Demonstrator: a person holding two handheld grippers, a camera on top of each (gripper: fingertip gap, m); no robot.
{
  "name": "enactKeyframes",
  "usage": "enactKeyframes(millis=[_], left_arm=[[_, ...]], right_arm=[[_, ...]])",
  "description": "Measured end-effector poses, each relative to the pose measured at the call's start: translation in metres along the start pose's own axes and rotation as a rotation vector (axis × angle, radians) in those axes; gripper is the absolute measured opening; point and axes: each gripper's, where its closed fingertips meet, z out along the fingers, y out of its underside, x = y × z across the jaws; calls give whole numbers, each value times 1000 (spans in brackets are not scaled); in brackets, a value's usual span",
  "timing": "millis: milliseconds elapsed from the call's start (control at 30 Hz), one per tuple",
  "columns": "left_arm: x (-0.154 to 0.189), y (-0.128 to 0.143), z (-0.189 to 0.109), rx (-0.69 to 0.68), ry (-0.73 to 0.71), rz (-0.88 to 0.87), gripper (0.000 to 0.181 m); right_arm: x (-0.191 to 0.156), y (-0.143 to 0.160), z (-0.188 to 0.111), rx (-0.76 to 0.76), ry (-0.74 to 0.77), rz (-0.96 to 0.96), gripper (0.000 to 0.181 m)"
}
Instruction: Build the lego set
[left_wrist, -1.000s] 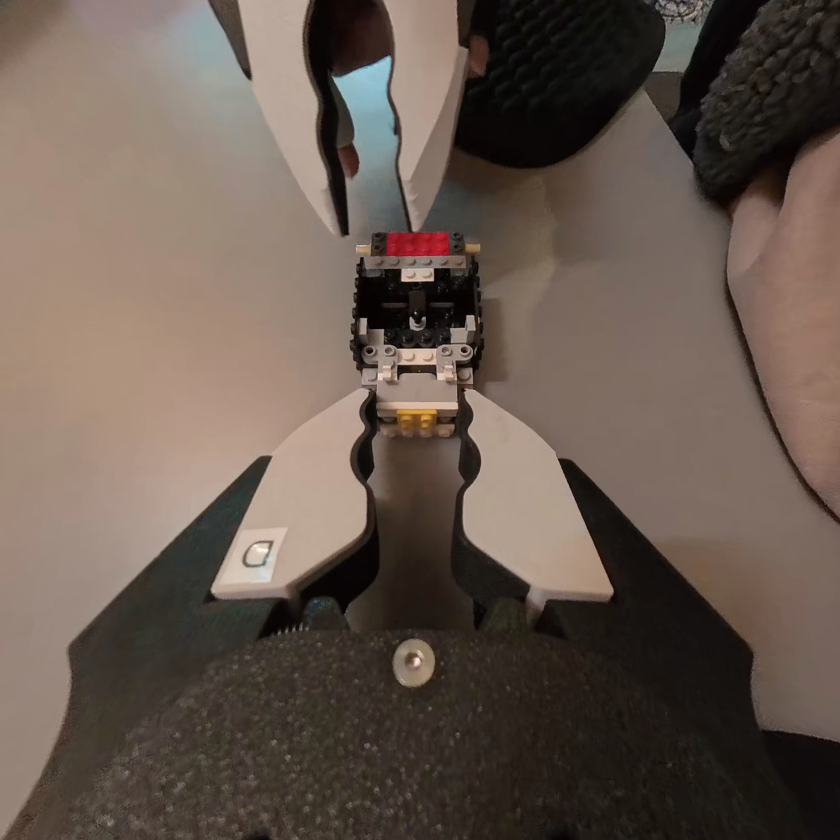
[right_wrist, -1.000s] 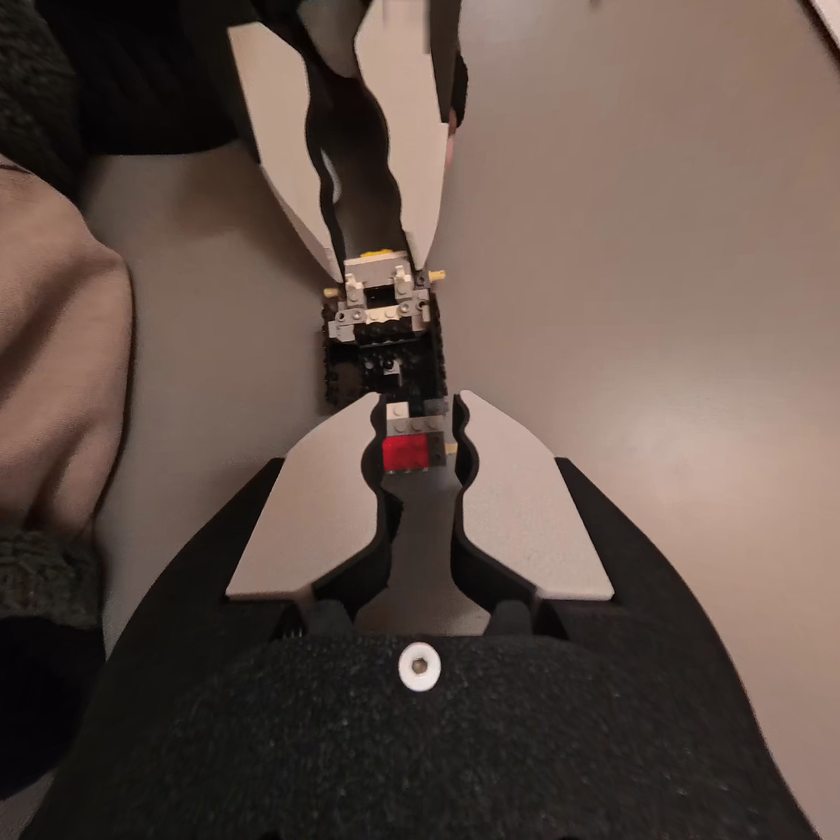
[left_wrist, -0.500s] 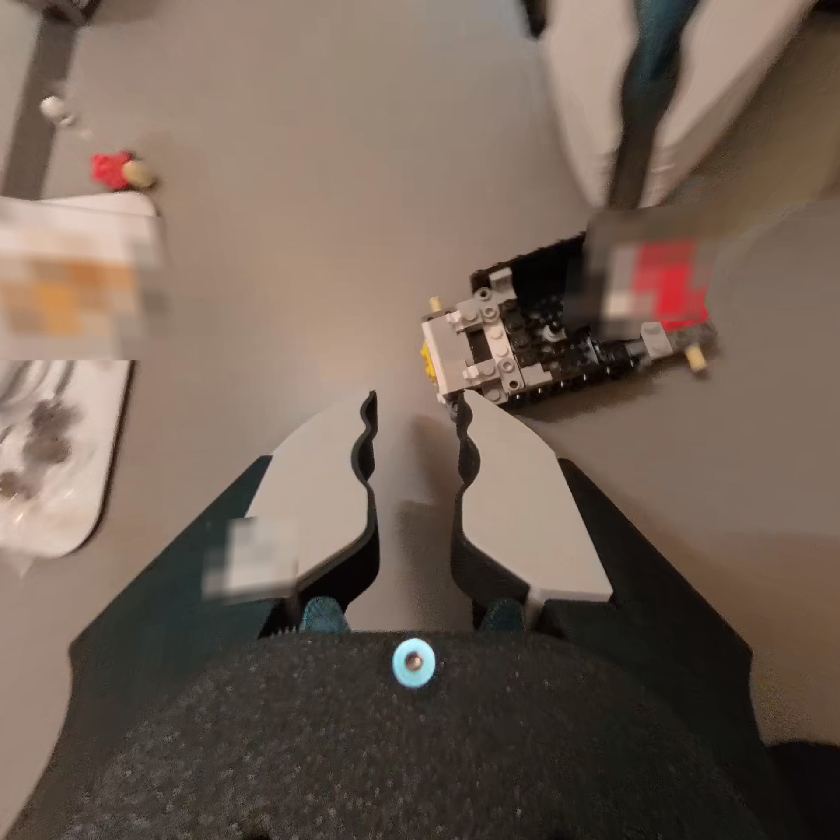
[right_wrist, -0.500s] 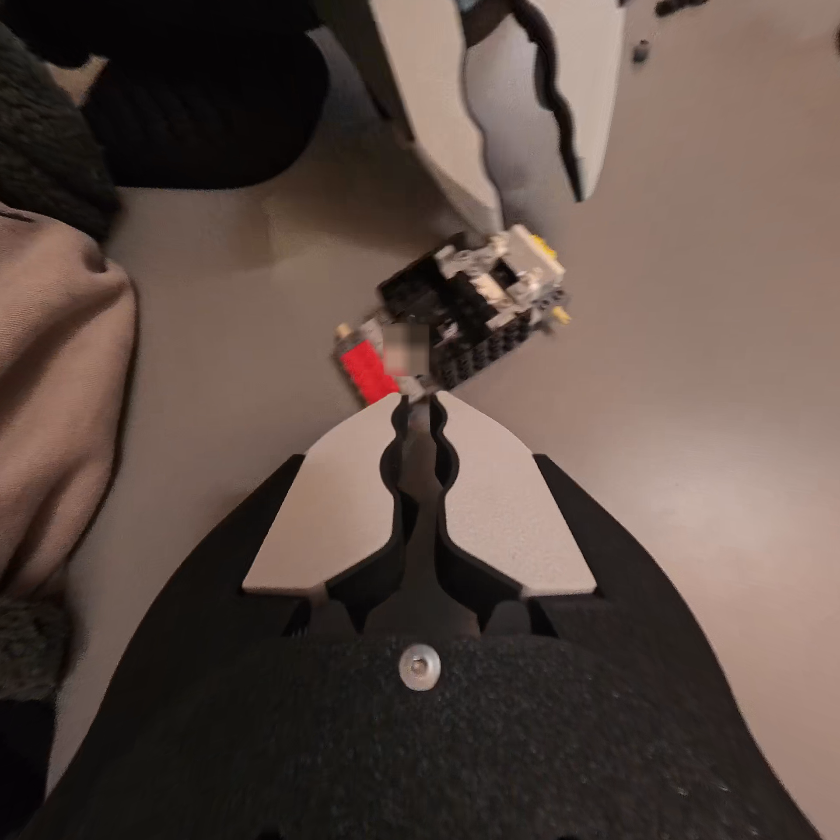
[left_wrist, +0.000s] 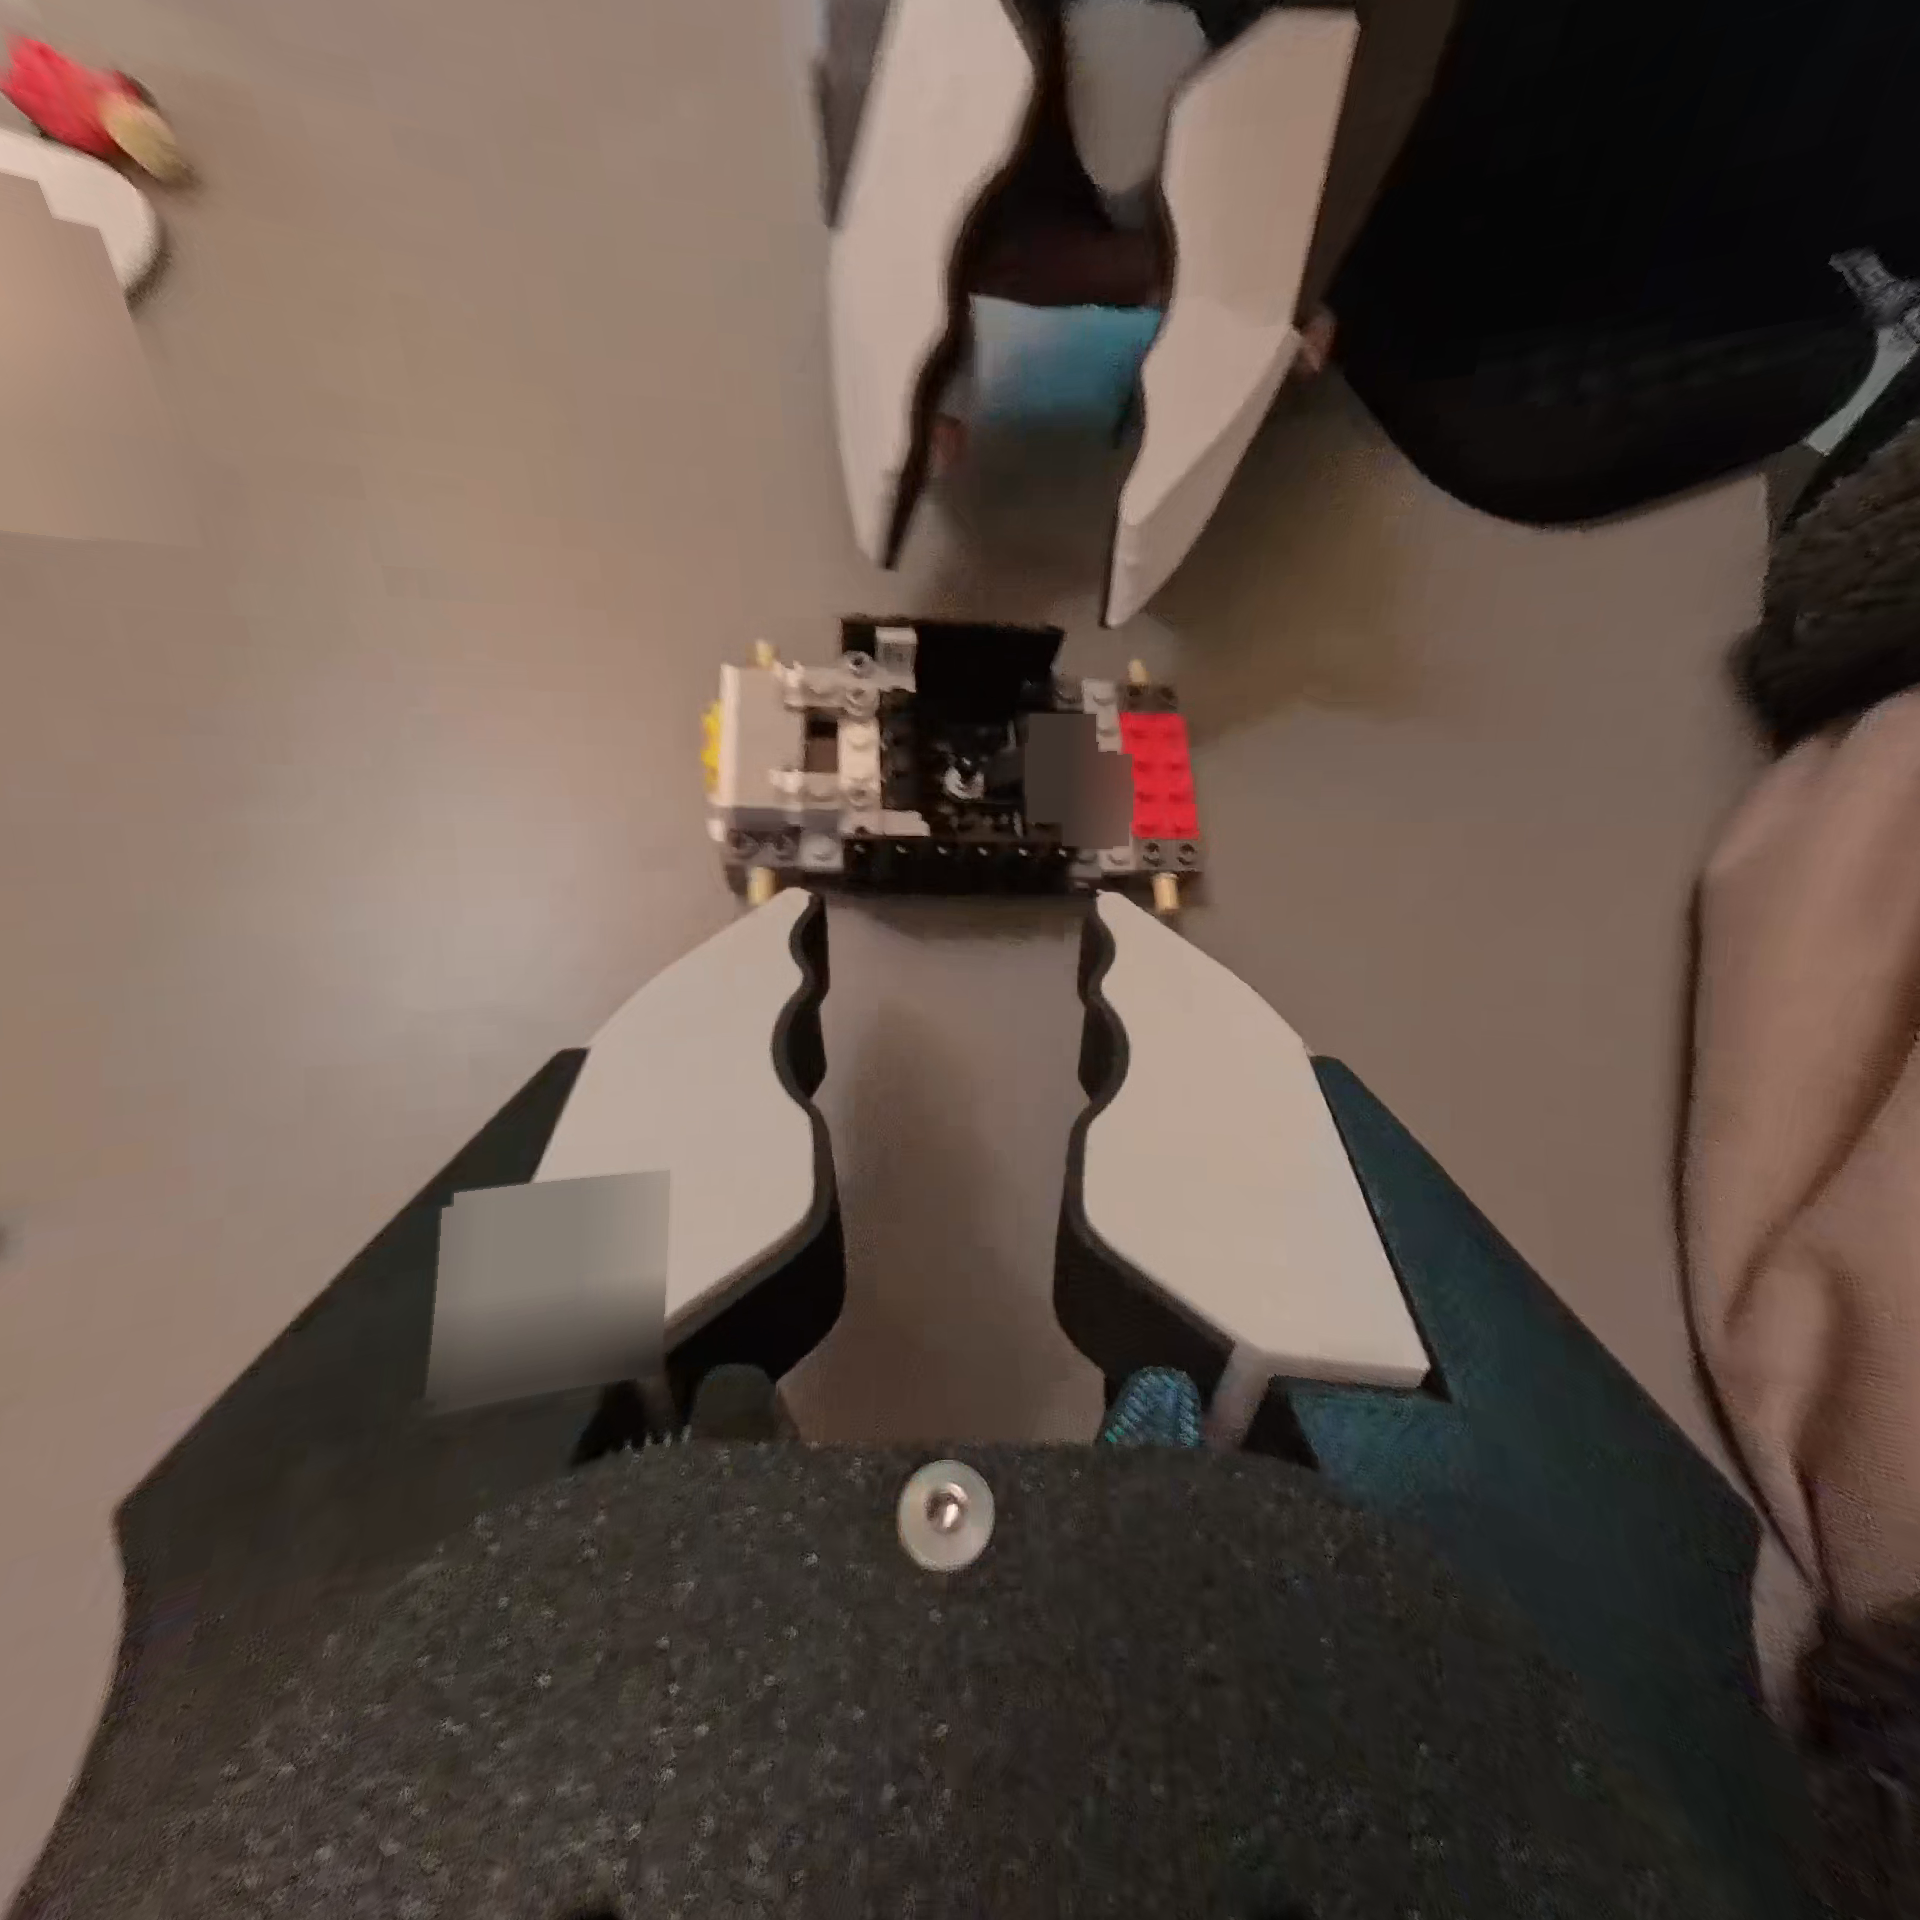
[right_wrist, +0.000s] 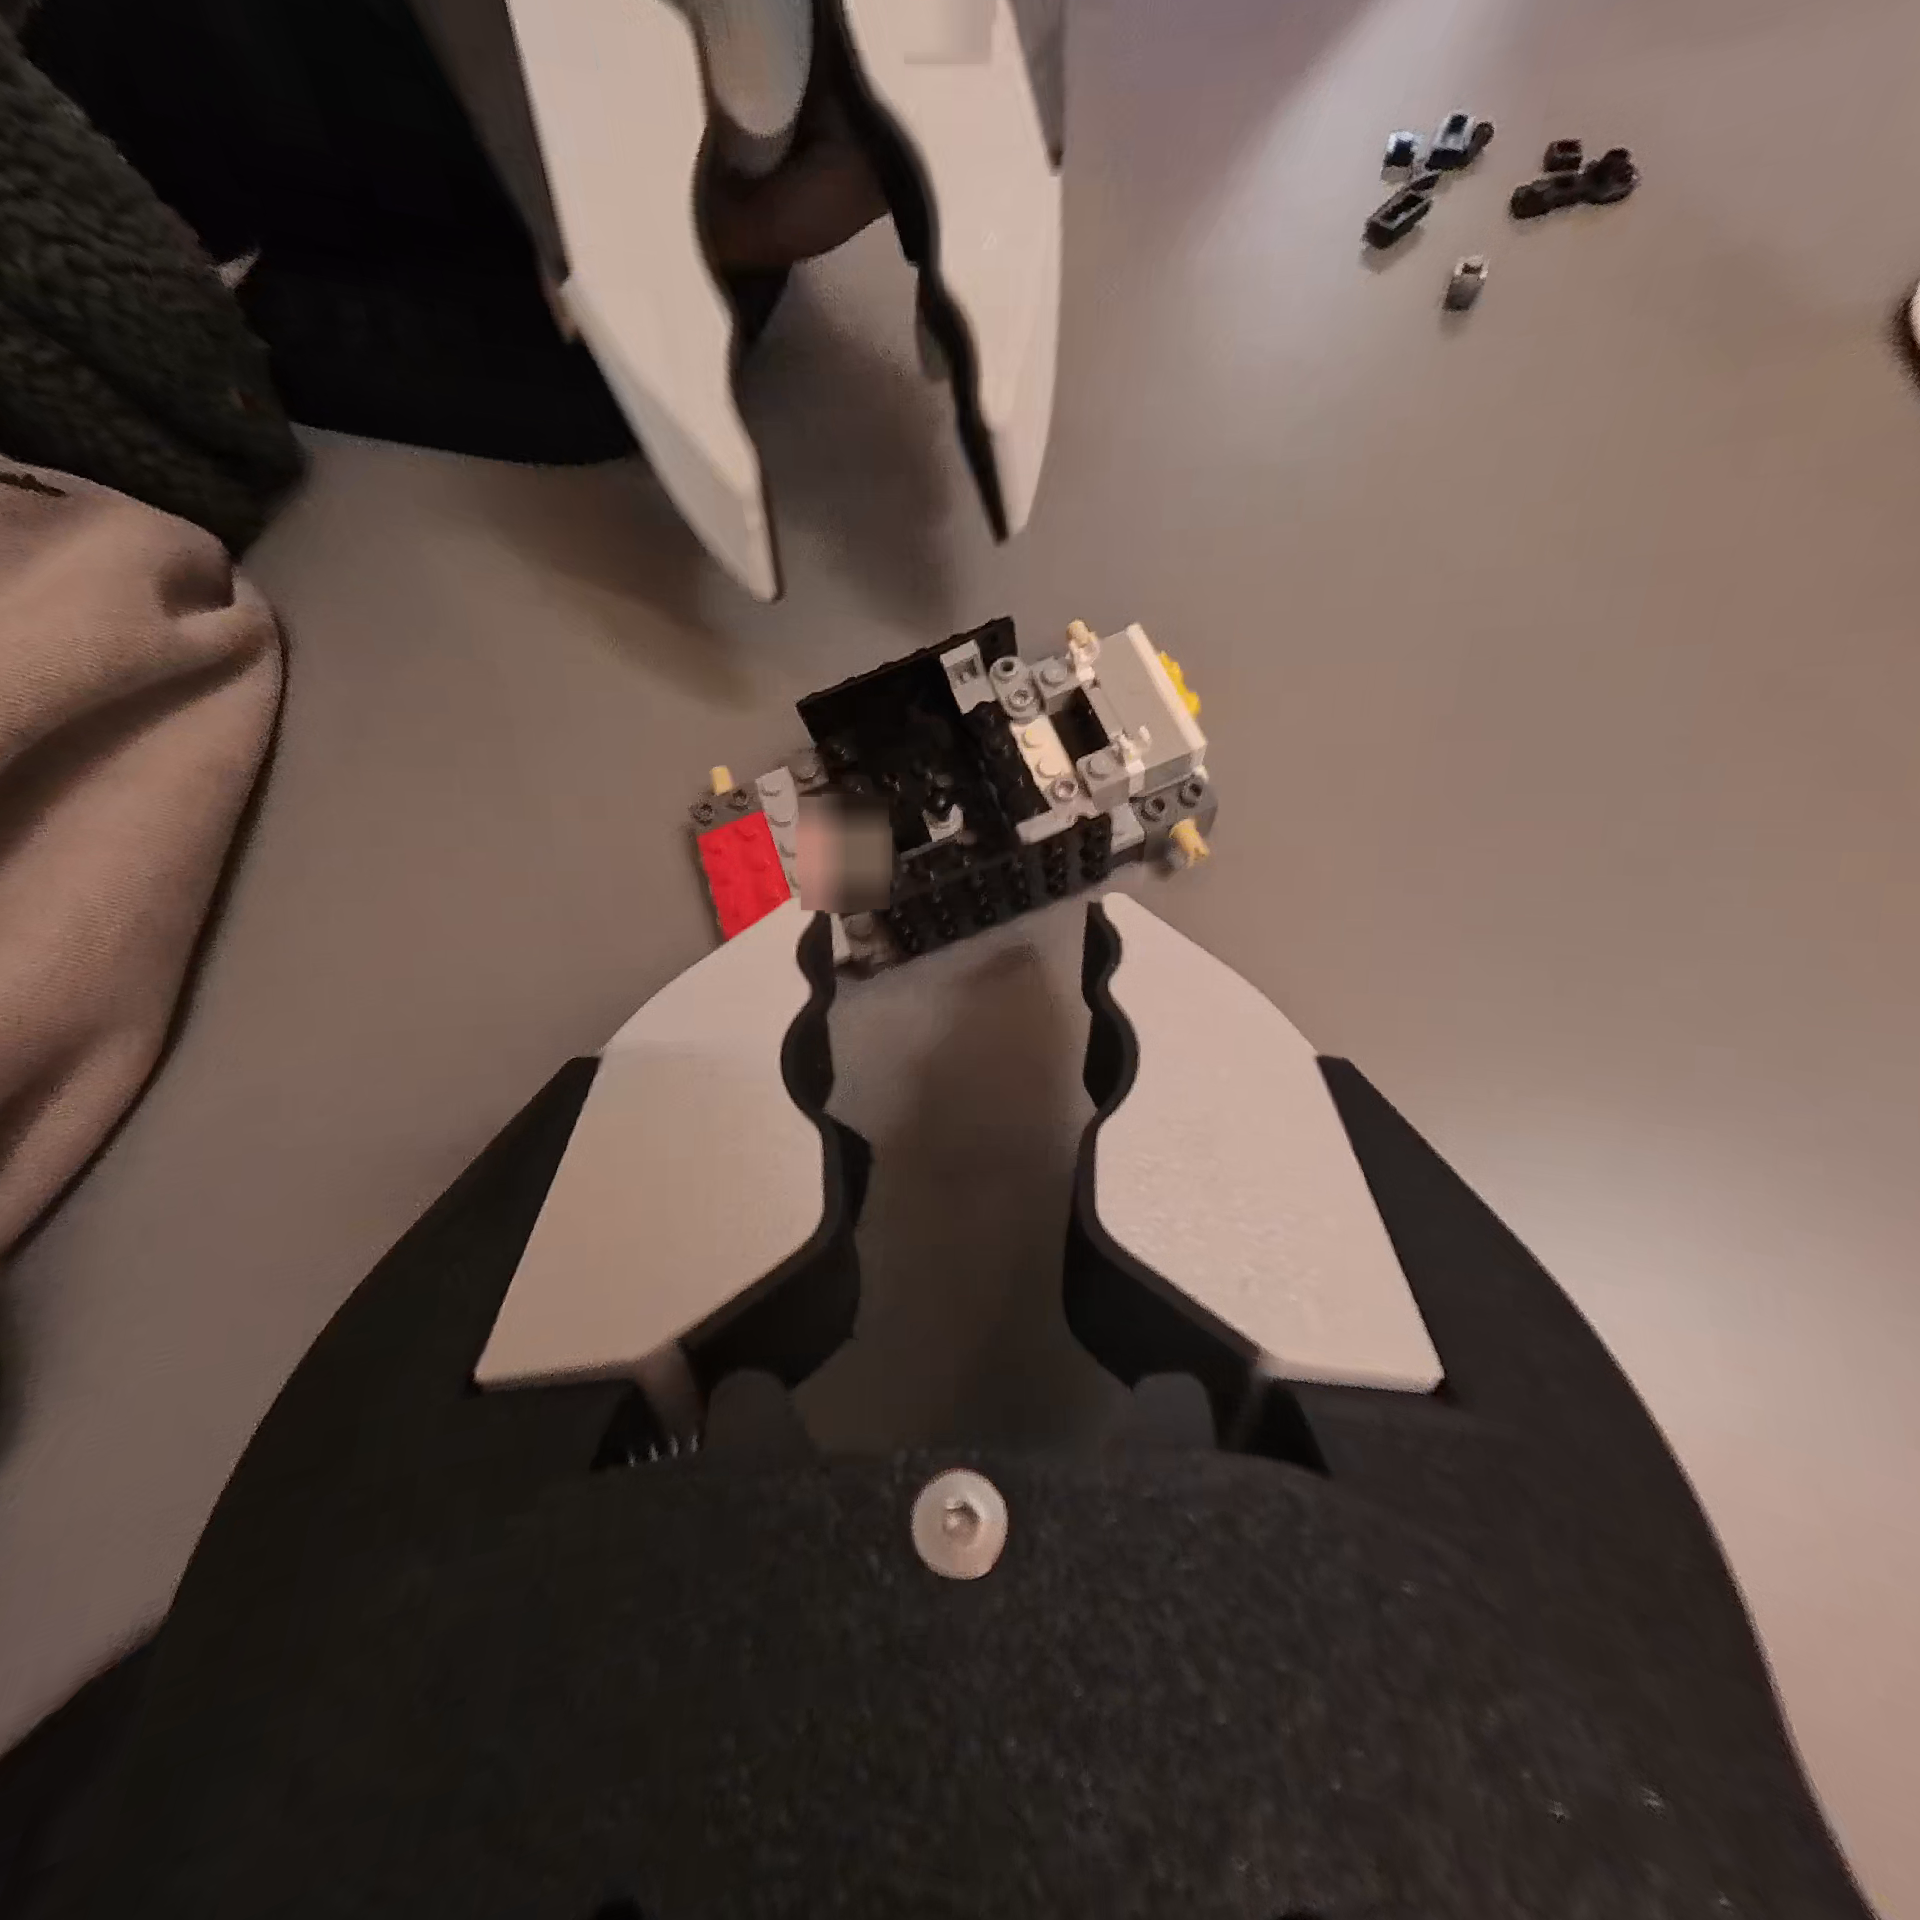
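Observation:
The lego model (left_wrist: 956, 769) is a small black and grey car body with a red plate at one end and a white and yellow block at the other. It rests on the grey table, lying crosswise to both grippers. My left gripper (left_wrist: 951, 914) is open and empty, its fingertips just at the model's near black side. My right gripper (left_wrist: 997, 582) hangs open just beyond the model's far side. In the right wrist view the model (right_wrist: 956, 790) lies just past my open right gripper (right_wrist: 956, 920), with my left gripper (right_wrist: 883, 561) opposite.
Several small black and grey loose pieces (right_wrist: 1455, 197) lie on the table at the far right. A red piece (left_wrist: 73, 104) and a white tray edge (left_wrist: 114, 229) are at the far left. A person's beige clothing (left_wrist: 1818, 1039) and dark knit sleeve (right_wrist: 104, 312) border the table. Some 7 centimeters of space lies between my two pairs of fingers. Between my right fingertips and the red piece (left_wrist: 73, 104) there is roughly 25 centimeters.
A second ago each gripper held one end of the model. The model has turned a quarter turn, and both grippers have let go, opened wider and now face its long sides.

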Motion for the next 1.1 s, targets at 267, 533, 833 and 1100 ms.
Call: enactKeyframes(millis=[267, 533, 833, 1100], left_arm=[[5, 10, 20, -23, 27, -16, 47], [-1, 7, 28, 31, 45, -14, 45], [-28, -2, 25, 29, -30, 30, 11], [-42, -18, 10, 79, -100, 54, 27]], right_arm=[[-1, -1, 17, -23, -68, -56, 53], [3, 2, 11, -13, -58, -48, 48], [11, 12, -7, -52, -10, -89, 21], [12, -2, -24, 45, -1, -91, 21]])
